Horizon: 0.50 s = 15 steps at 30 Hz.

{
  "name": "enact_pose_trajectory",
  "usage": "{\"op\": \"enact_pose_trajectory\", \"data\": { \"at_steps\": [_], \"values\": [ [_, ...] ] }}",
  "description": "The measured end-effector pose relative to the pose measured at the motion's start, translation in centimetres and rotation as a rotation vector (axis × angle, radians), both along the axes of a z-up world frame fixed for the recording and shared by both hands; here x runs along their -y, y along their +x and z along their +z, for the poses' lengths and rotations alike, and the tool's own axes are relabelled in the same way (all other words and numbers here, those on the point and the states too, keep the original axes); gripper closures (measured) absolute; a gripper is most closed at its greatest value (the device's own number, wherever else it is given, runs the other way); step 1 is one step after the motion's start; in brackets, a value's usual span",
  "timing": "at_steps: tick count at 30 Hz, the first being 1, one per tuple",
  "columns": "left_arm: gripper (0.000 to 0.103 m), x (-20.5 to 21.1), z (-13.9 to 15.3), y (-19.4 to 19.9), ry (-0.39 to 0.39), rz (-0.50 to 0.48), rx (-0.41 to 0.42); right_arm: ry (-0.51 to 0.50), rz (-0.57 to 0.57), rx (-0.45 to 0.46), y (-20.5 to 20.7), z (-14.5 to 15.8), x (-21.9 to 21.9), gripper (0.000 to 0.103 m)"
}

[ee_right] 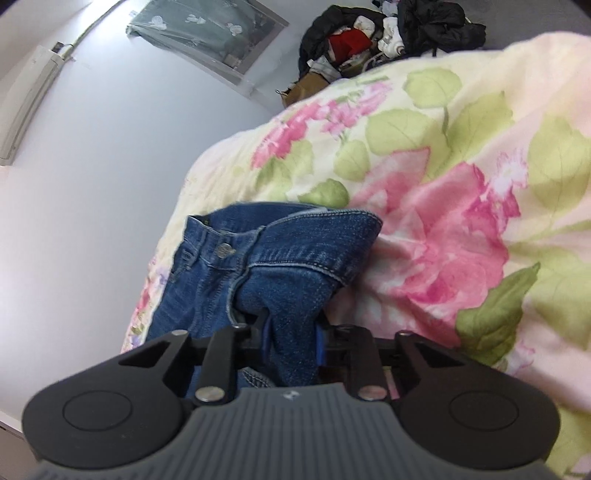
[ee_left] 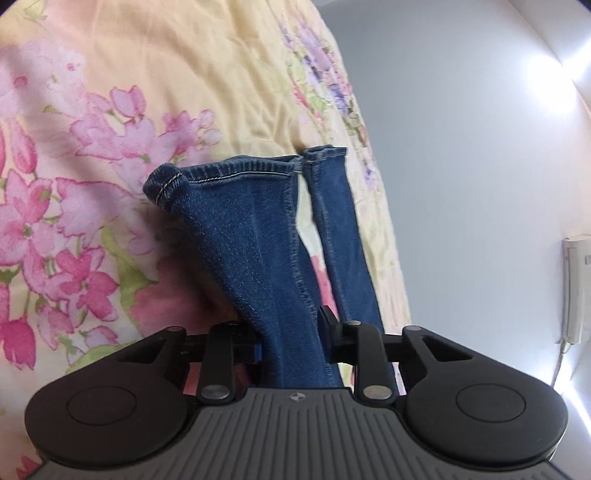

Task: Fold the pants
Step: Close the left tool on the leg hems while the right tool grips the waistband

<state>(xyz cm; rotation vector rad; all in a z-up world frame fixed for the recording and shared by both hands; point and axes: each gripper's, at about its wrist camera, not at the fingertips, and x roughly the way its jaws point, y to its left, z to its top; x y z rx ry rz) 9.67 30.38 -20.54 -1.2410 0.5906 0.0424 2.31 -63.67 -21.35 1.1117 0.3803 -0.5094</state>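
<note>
Blue jeans lie on a floral bedspread. In the left wrist view my left gripper (ee_left: 291, 332) is shut on a bunched pant leg (ee_left: 258, 240); both leg hems (ee_left: 240, 175) point away, with a second leg (ee_left: 340, 229) to the right. In the right wrist view my right gripper (ee_right: 291, 332) is shut on denim near the waistband (ee_right: 295, 254). The button and fly (ee_right: 223, 251) show to the left. The cloth hides the fingertips in both views.
The floral bedspread (ee_left: 110, 184) fills the left of the left wrist view and also shows in the right wrist view (ee_right: 461, 221). A pale wall (ee_right: 92, 184) runs along the bed edge. A pile of dark clothes (ee_right: 388, 33) lies beyond the bed. An air conditioner (ee_right: 29, 96) hangs on the wall.
</note>
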Motion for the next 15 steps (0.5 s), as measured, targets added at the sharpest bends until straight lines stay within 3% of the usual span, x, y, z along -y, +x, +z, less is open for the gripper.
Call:
{"op": "enact_pose_trajectory", "data": {
  "at_steps": [3,9,13,15],
  "values": [
    [0.09,0.1,0.2,0.2,-0.009,-0.002,0.014,0.008,-0.002,0.014,-0.3,0.6,0.1,0.093],
    [0.094,-0.3,0.8,0.1,-0.081,0.021,0.136,0.056,-0.023,0.05,-0.7,1.0,0.4,0.095],
    [0.094,-0.1,0.4,0.6,-0.045,0.016,0.09,0.061,-0.021,0.088,-0.6,2.4,0.6,0.098],
    [0.094,-0.3,-0.1,0.4,-0.064,0.026,0.062,0.047,-0.012,0.079,-0.4,2.8,0.5,0.098]
  ]
}}
